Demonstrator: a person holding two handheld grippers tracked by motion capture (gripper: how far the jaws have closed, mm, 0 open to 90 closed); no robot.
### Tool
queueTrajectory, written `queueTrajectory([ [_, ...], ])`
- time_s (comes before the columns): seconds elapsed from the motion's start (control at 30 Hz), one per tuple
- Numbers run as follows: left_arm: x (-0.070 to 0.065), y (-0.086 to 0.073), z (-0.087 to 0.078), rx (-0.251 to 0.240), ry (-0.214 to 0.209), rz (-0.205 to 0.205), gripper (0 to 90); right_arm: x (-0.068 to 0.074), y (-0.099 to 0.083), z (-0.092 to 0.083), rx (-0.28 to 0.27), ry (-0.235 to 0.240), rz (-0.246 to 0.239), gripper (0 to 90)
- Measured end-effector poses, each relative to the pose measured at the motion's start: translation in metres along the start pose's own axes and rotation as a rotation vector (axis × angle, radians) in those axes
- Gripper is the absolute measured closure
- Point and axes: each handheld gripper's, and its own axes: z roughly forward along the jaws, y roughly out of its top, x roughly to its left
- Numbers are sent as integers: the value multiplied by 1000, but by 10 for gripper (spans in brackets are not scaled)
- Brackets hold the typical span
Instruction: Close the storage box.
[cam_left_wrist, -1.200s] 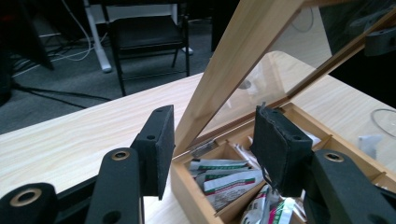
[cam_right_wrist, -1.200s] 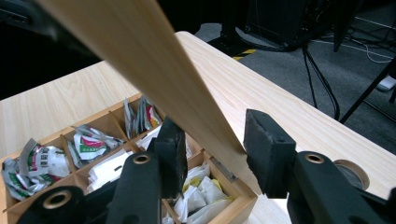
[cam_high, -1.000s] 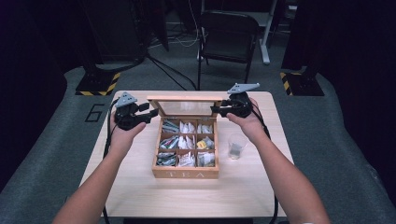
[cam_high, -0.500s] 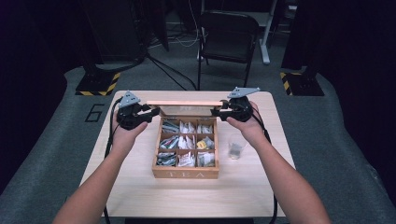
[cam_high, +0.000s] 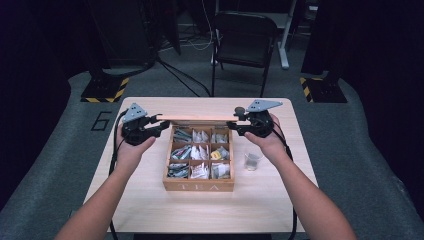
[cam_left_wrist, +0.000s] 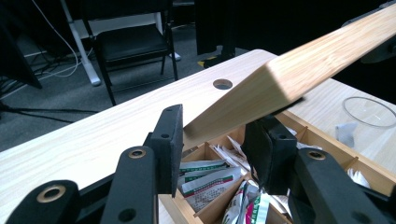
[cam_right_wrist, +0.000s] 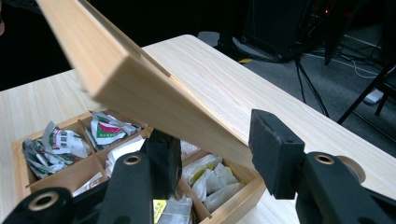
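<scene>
A wooden tea box (cam_high: 200, 186) with several compartments of tea bags (cam_high: 200, 152) stands mid-table. Its hinged lid (cam_high: 200, 118) hangs half raised over the back row, seen edge-on. My left gripper (cam_high: 159, 125) clamps the lid's left end; its jaws have just closed on it and eased a touch. In the left gripper view the lid (cam_left_wrist: 303, 70) runs between the pads of that gripper (cam_left_wrist: 215, 135). My right gripper (cam_high: 232, 125) holds the lid's right end. In the right gripper view the lid's corner (cam_right_wrist: 107, 60) sits between the pads of this gripper (cam_right_wrist: 217, 140).
A small clear glass (cam_high: 252, 161) stands on the table right of the box, under my right wrist. A black chair (cam_high: 245, 35) stands beyond the table's far edge. The table has a round cable hole (cam_left_wrist: 222, 84) behind the box.
The lid has swung down from leaning back, with its inner face showing, to edge-on over the box. Both grippers came forward with it, and the left jaws closed on its end.
</scene>
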Motion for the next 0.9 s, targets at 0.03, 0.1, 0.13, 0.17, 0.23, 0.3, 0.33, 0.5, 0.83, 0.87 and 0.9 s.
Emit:
queueTrajectory([
  [0.03, -1, 0, 0, -6, 3, 3, 578, 1, -1, -2, -2, 0, -1, 539],
  [0.1, -1, -2, -1, -16, -1, -5, 577, 1, -2, -4, -4, 8, 4, 547],
  [0.13, -1, -3, -2, -14, -2, -6, 575, 2, -3, -5, -3, 9, 4, 548],
  [0.17, -2, -4, -3, -11, -5, -7, 575, 2, -4, -6, -2, 6, 5, 548],
  [0.23, -3, -5, -3, -14, -4, -11, 574, 2, -5, -8, -5, 12, -3, 547],
  [0.3, -3, -7, -4, -18, -9, -15, 573, 4, -6, -10, -5, 16, -8, 545],
  [0.33, -4, -7, -5, -18, -8, -16, 573, 4, -6, -11, -8, 19, -12, 543],
  [0.5, -6, -9, -9, -24, -18, -21, 570, 9, -5, -15, -19, 33, -13, 528],
  [0.83, -9, -9, -17, -29, -28, -8, 570, 18, -7, -23, -40, 29, -28, 520],
  [0.87, -10, -9, -17, -25, -29, -8, 570, 19, -7, -24, -40, 24, -25, 521],
  [0.9, -10, -10, -17, -26, -29, -8, 570, 19, -8, -24, -52, 24, -35, 521],
])
